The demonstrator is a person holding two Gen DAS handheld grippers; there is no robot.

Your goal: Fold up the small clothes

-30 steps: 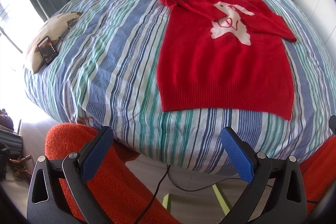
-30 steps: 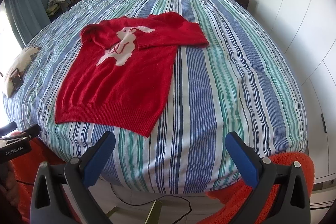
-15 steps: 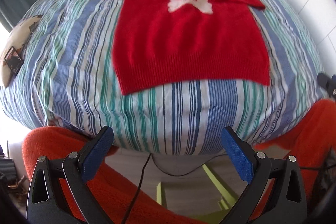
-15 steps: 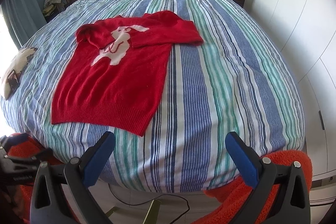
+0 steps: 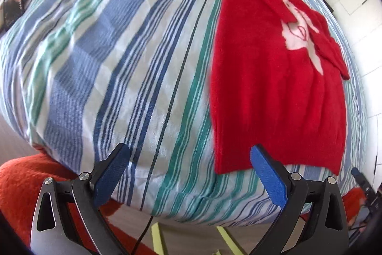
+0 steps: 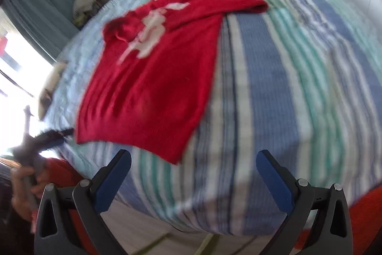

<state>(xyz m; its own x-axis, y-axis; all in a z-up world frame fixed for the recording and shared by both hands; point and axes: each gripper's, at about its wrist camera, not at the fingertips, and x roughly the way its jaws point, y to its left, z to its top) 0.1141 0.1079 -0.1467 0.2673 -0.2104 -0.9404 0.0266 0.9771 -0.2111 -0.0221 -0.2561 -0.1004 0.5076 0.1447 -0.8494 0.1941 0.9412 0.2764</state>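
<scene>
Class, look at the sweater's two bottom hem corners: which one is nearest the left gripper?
The hem corner bordering the bare striped bedspread, just beyond the left gripper; the other corner lies farther away.

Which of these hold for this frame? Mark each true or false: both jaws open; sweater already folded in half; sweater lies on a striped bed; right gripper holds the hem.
1. Both grippers have open jaws: true, the left gripper and the right gripper are both empty.
2. The red sweater is folded in half: false, its body lies flat with only the sleeves folded in.
3. It lies on the striped bed: true.
4. The right gripper holds the hem: false, it holds nothing.
</scene>
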